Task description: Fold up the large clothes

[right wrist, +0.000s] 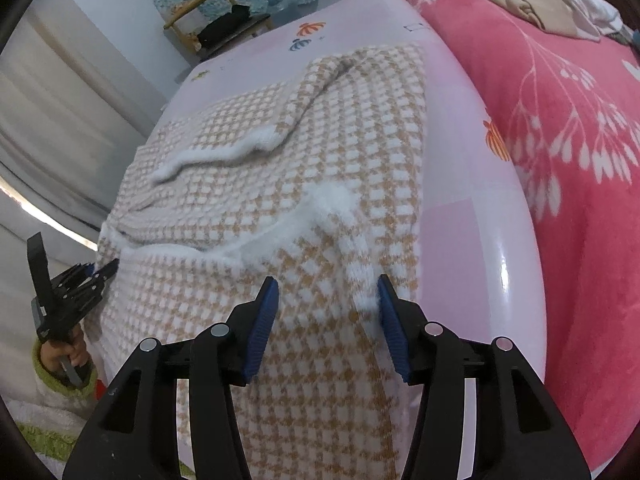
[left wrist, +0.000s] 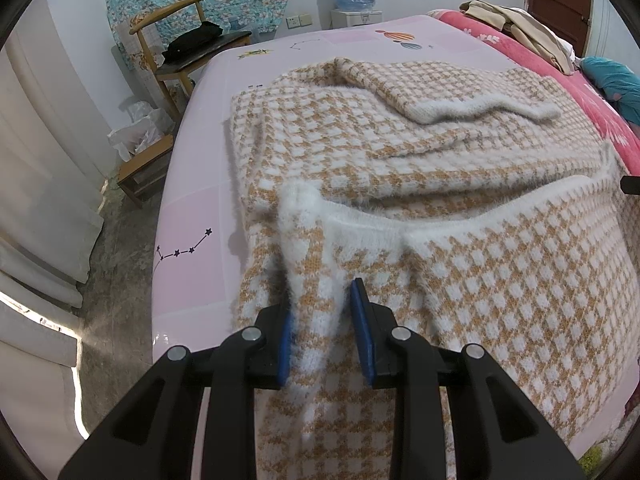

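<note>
Pinching a ridge of the checked sweater (left wrist: 400,168) at lower centre of the left wrist view, the left tool (left wrist: 322,334) holds its near half over the bed (left wrist: 192,216). Across in the right wrist view, the right tool (right wrist: 328,320) stands released above the cloth; sleeve tucked, final fold unfinished.

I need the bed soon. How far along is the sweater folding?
Partly done. A sleeve already lies folded across the houndstooth sweater. The left tongs pinch a ridge of knit by the white hem; the right tongs stand open over it. The near half isn't laid over yet.
</note>
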Motion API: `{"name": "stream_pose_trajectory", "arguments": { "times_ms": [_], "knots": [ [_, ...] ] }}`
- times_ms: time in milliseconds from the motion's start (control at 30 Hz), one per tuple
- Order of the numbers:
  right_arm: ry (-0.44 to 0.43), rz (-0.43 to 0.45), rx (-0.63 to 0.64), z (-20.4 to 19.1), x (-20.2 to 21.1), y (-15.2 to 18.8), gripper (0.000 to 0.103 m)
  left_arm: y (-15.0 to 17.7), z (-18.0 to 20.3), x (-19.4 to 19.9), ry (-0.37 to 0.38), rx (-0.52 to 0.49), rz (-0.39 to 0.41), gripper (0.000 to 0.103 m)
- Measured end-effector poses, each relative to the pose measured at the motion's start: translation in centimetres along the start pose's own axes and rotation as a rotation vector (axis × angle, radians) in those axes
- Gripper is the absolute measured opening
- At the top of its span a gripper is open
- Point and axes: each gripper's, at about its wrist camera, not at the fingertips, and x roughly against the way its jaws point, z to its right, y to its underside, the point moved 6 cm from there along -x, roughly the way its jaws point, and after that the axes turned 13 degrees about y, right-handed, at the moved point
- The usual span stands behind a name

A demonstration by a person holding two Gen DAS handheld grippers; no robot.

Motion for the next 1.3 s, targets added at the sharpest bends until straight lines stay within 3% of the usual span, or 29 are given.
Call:
{"name": "stream_pose_trajectory", "arguments": {
  "times_ms": [400,733,900,1067,1300],
  "knots": [
    [0.096,0.004,0.033,-0.8,-0.6,0.9,0.044,-0.1,0.1,0.1,-0.002,0.0,0.0,0.027],
    [0.221,0.045,0.086,-1.9,-0.1,1.5,0.024,-0.1,0.1,0.0,-0.005,-0.002,0.0,0.027],
    [0.301,0.082,0.151,-3.4,0.6,1.9,0.021,0.0,0.2,0.0,-0.001,0.0,0.001,0.027],
    [0.304,0.1,0.178,-4.1,0.9,2.2,0.021,0.0,0.1,0.0,-0.003,-0.001,0.001,0.027],
    [0.249,0.082,0.115,-2.8,-0.1,0.8,0.021,0.0,0.2,0.0,-0.001,0.004,0.004,0.027]
  ]
}}
